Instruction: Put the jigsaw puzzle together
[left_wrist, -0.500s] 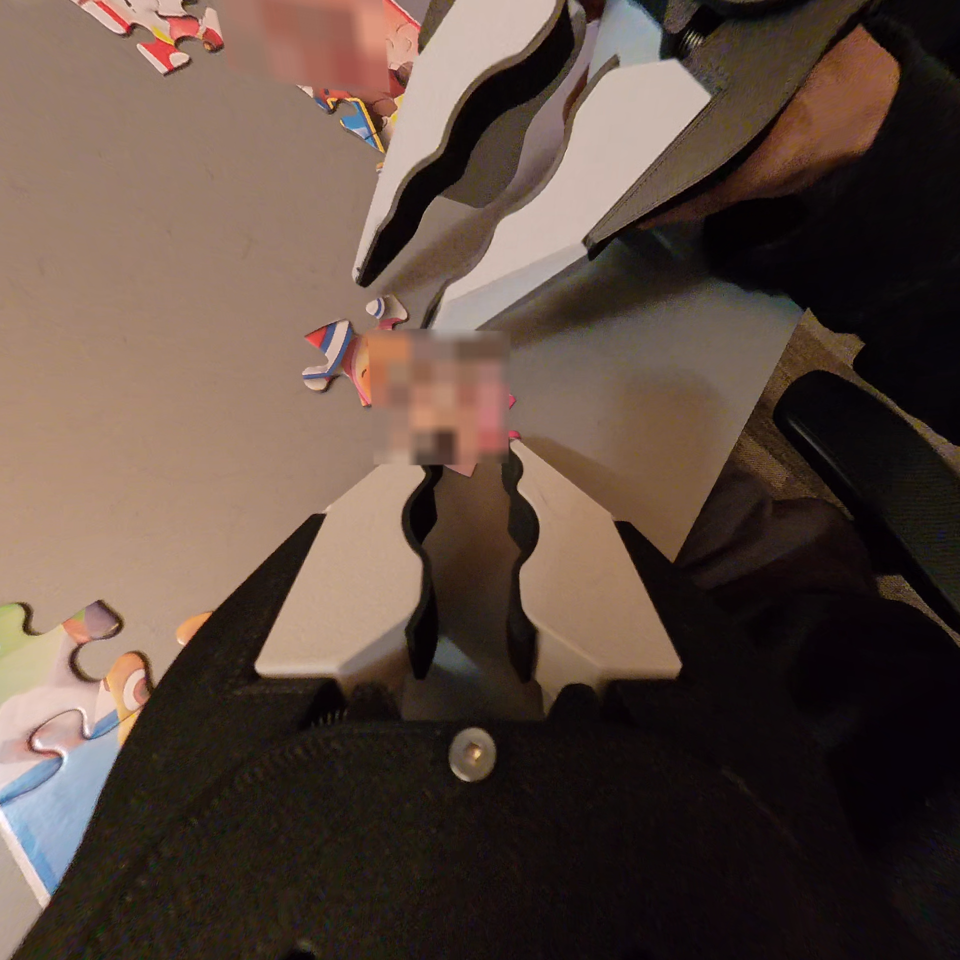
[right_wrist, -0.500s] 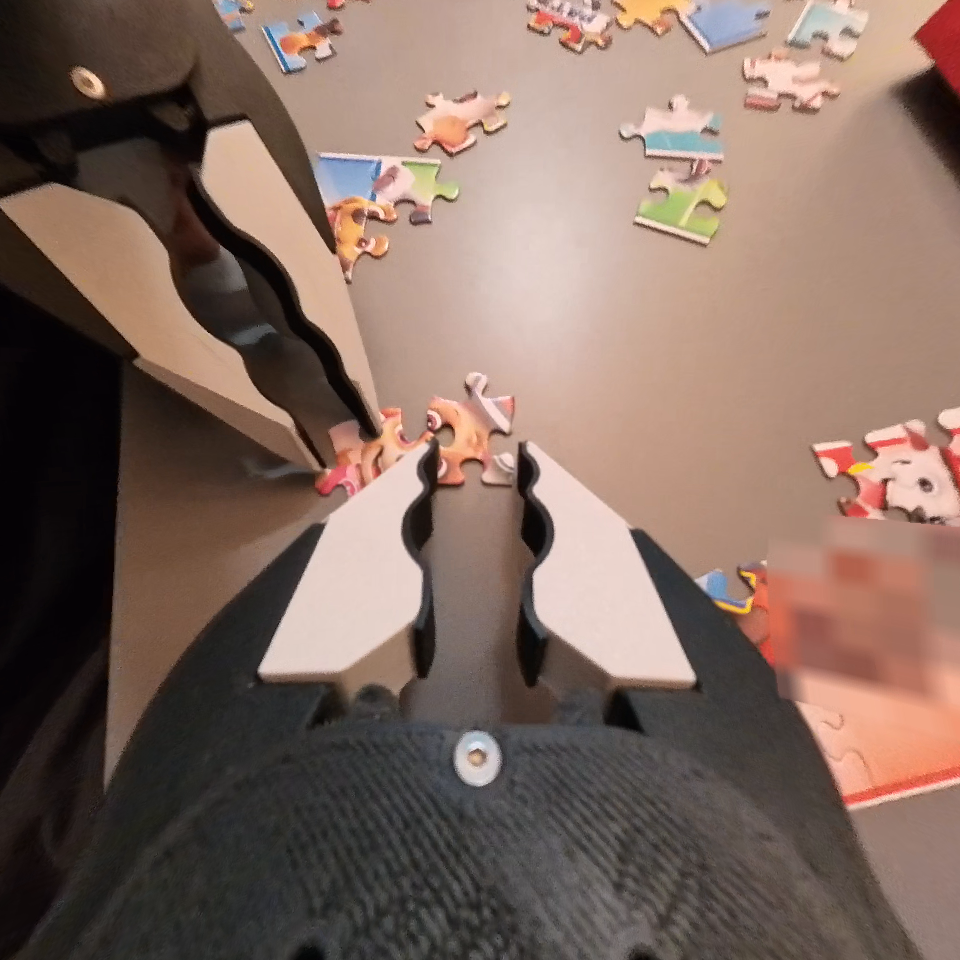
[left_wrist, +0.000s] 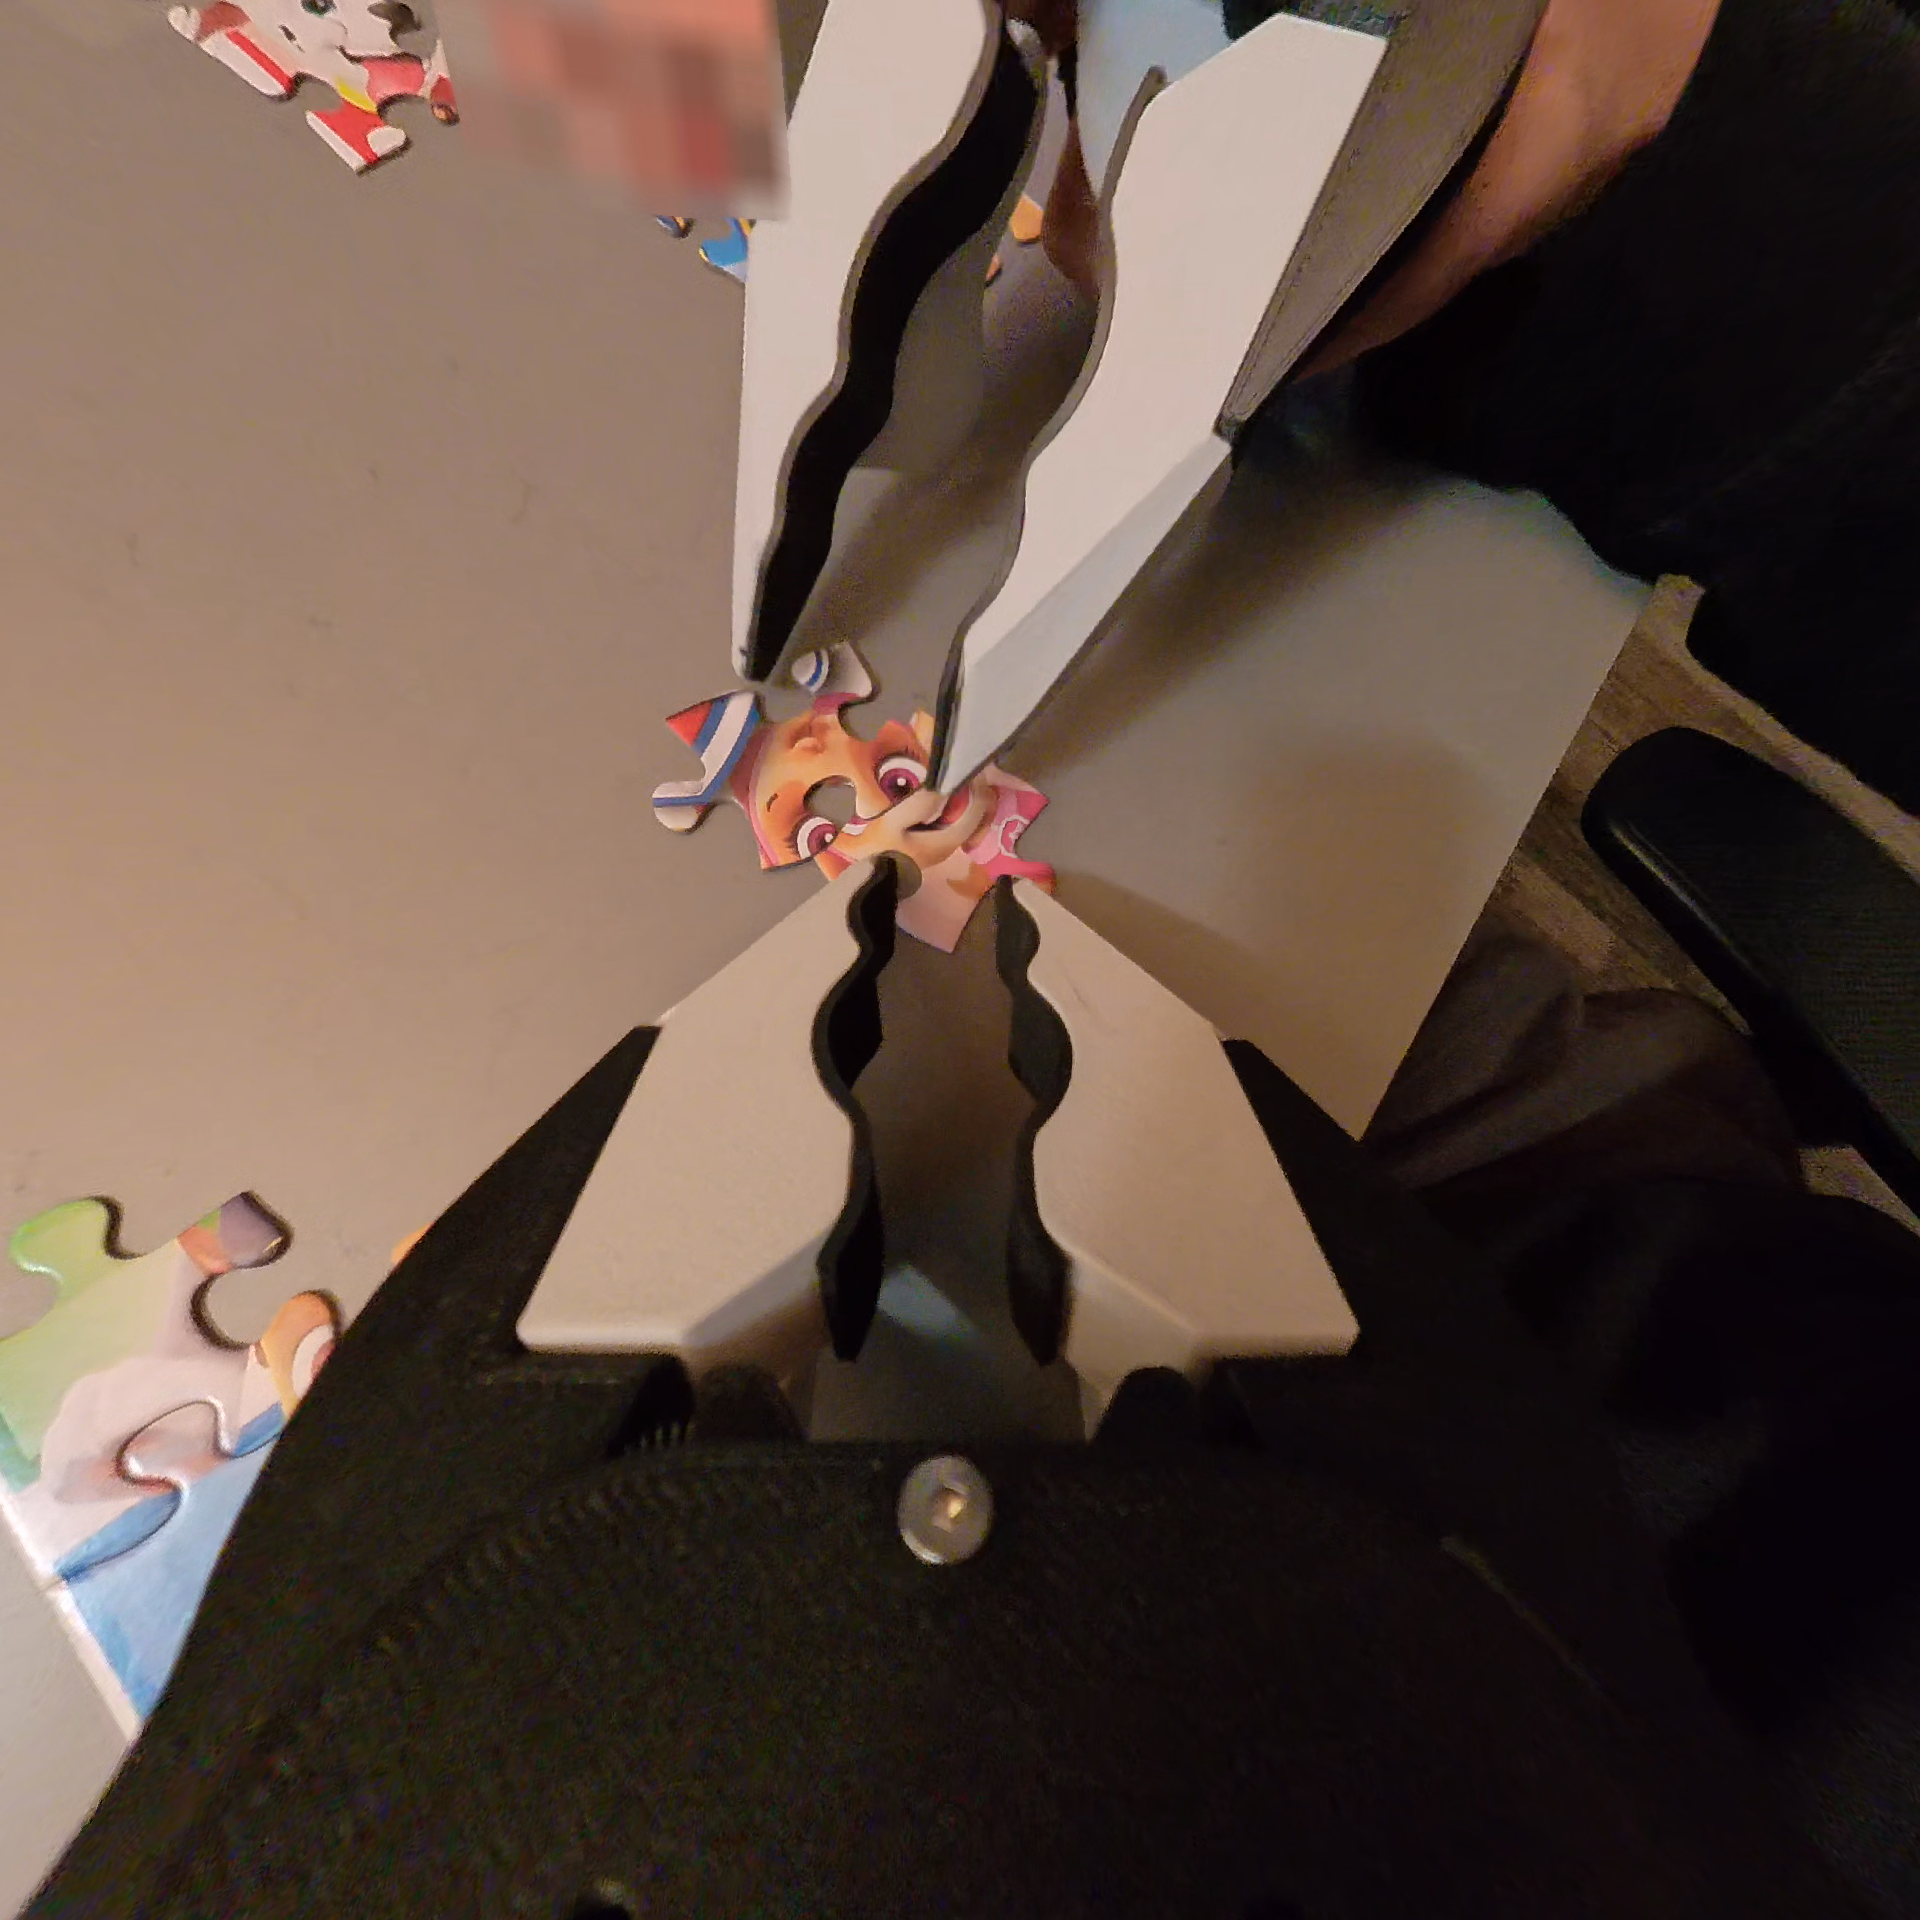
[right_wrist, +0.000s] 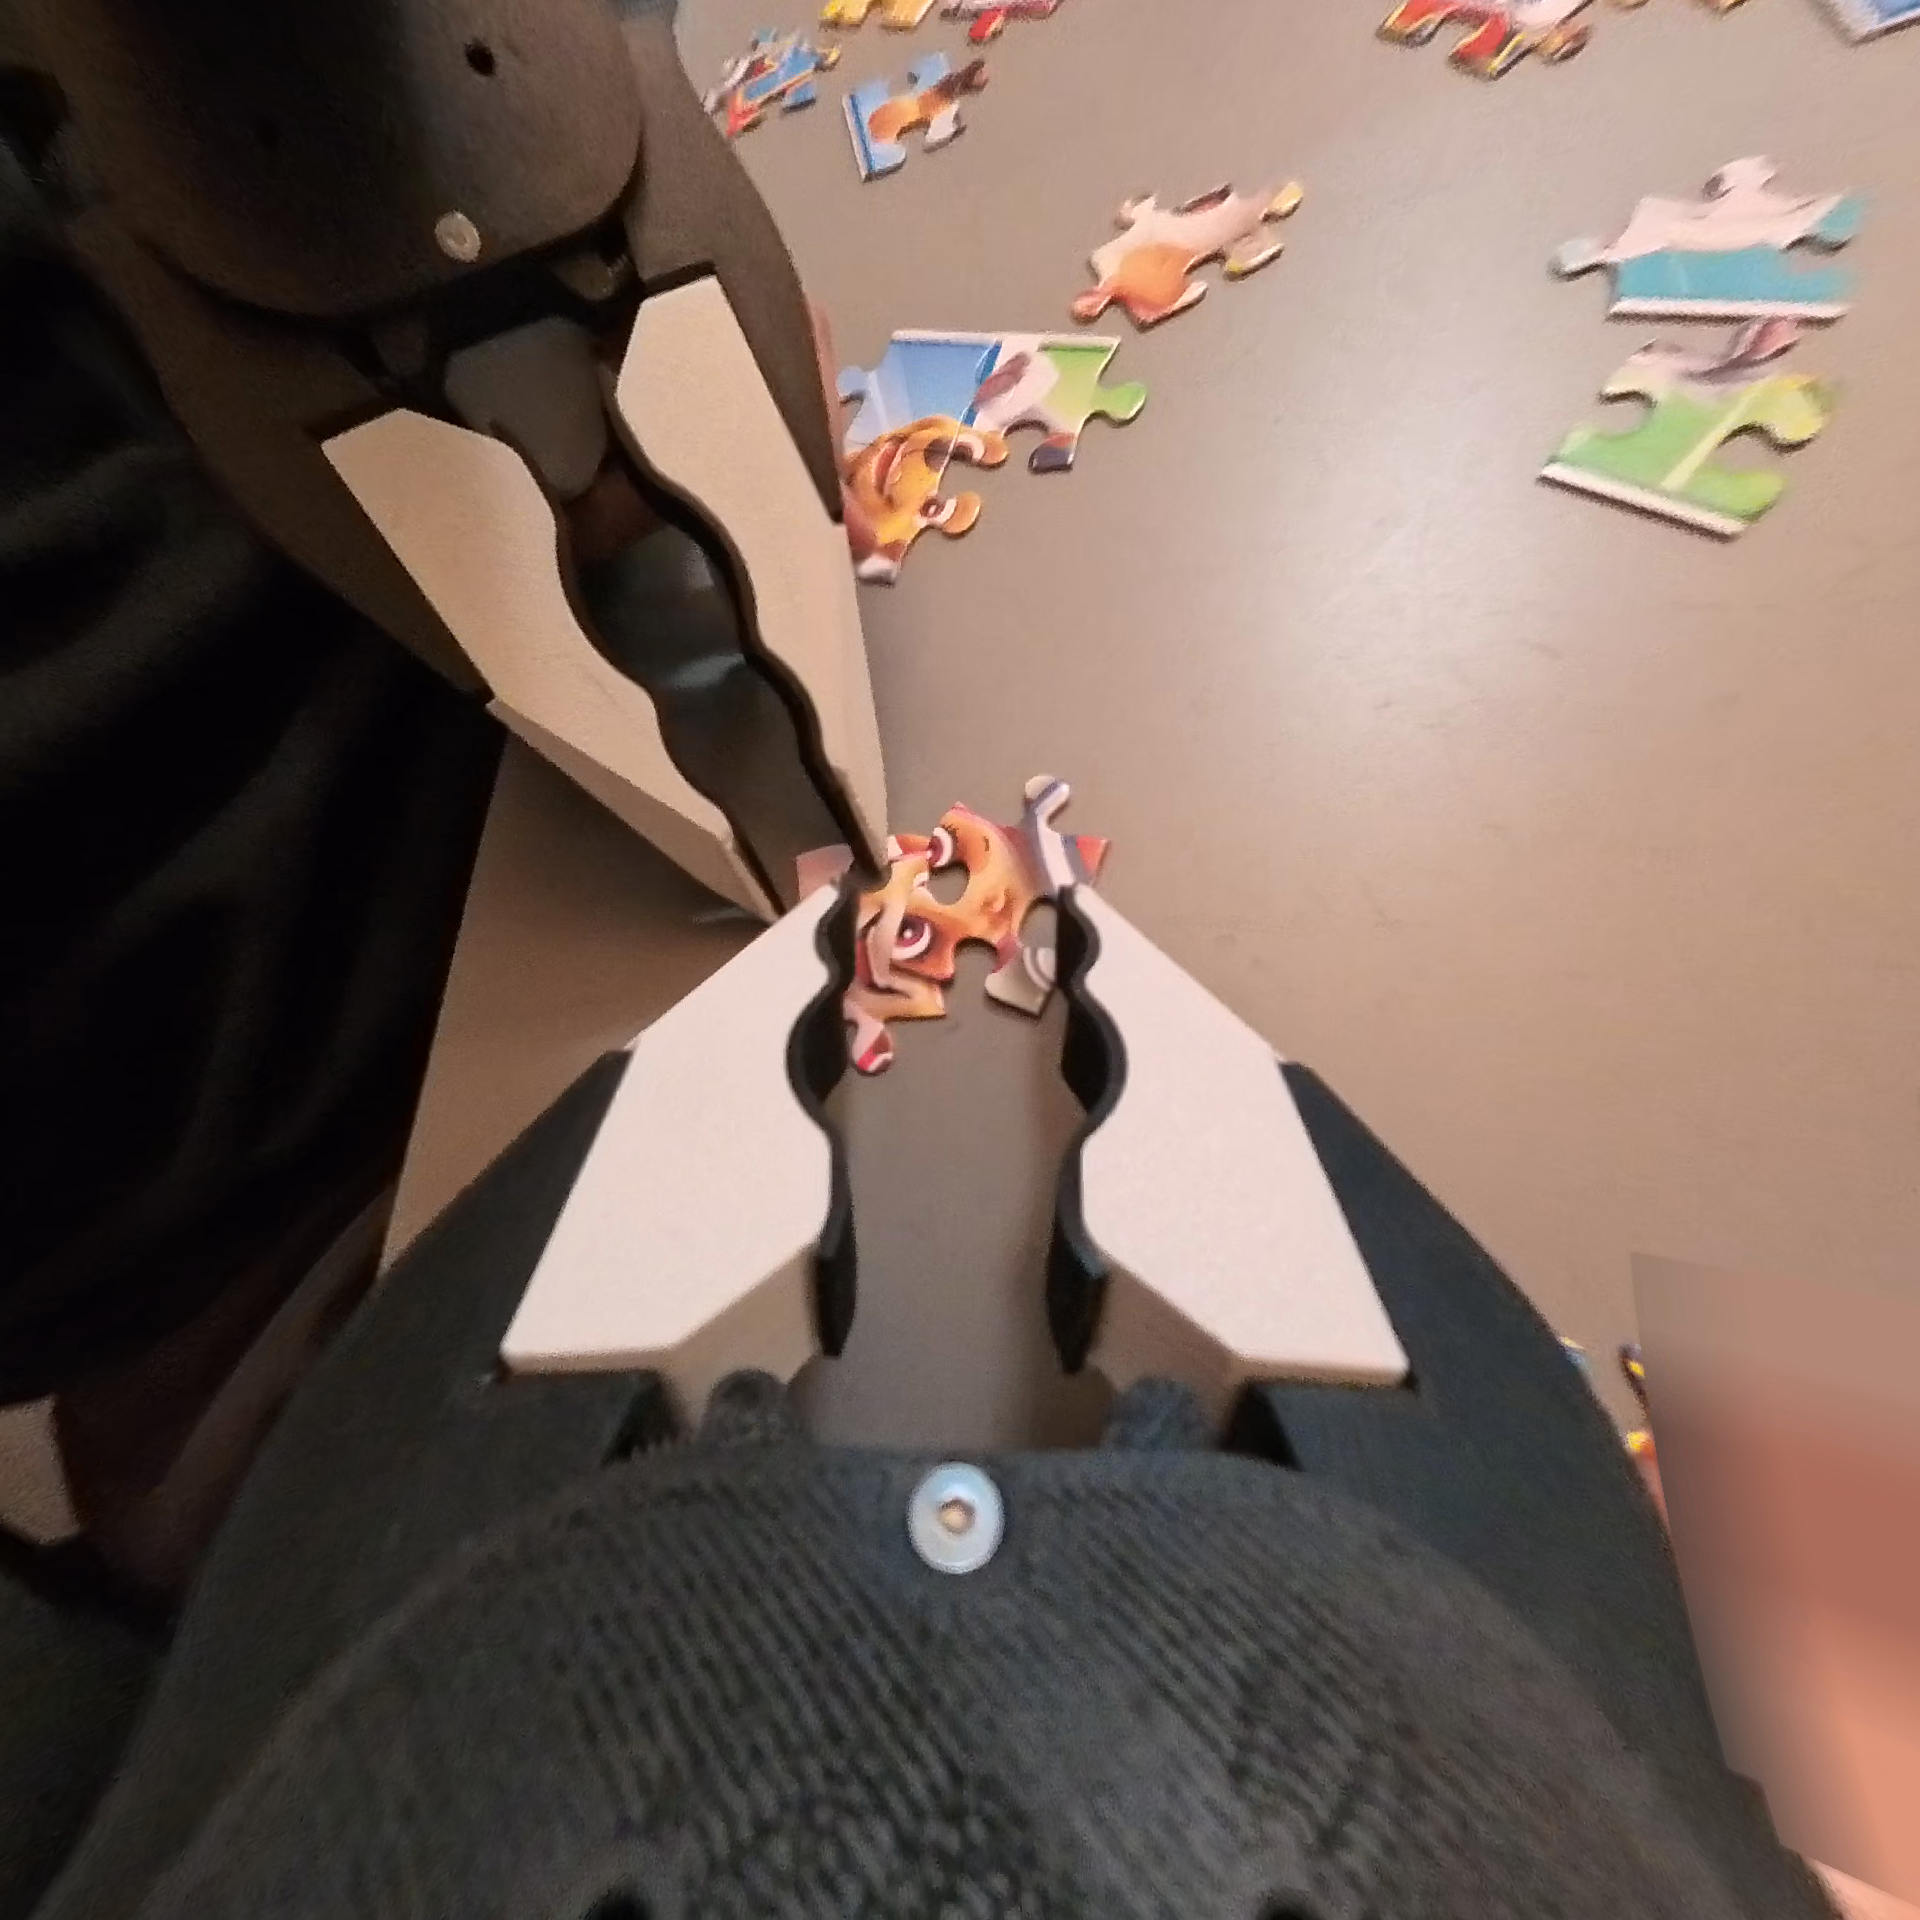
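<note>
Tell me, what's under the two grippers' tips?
The joined puppy-face puzzle pieces lie flat on the grey table. The left gripper and right gripper cover their edges, so those parts are hidden.

two grippers (left_wrist: 940, 883), many puzzle pieces (right_wrist: 1184, 255)

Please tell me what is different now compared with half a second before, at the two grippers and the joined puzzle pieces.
The right gripper came forward with wider jaws, now straddling the joined puzzle pieces. The left gripper narrowed slightly at their pink corner. The pieces stayed flat on the table; scattered pieces did not move.
</note>
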